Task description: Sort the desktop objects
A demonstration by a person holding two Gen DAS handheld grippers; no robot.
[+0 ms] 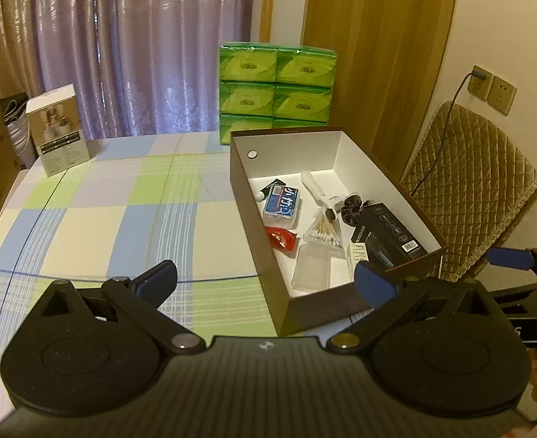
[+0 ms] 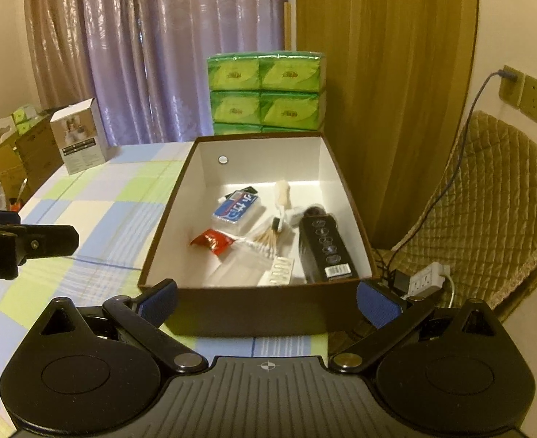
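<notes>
A brown shoebox (image 1: 259, 233) with a white inside stands on the checked tablecloth (image 1: 122, 219). In it lie a blue pack (image 1: 281, 202), a red packet (image 1: 282, 237), cotton swabs (image 1: 323, 233), a black carton (image 1: 388, 235), a clear case (image 1: 310, 268), a dark scrunchie (image 1: 356, 206) and a white brush (image 1: 314, 186). My left gripper (image 1: 266, 283) is open and empty, near the box's front left corner. My right gripper (image 2: 267, 302) is open and empty too, just before the shoebox (image 2: 268, 164) front wall. The black carton (image 2: 323, 248) and red packet (image 2: 213, 241) show there as well.
Green tissue packs (image 1: 275, 84) are stacked behind the box. A white carton (image 1: 58, 131) stands at the table's far left corner. A quilted chair (image 2: 487, 200) and a power strip (image 2: 427, 279) are to the right, off the table. Cardboard boxes (image 2: 31, 149) sit at far left.
</notes>
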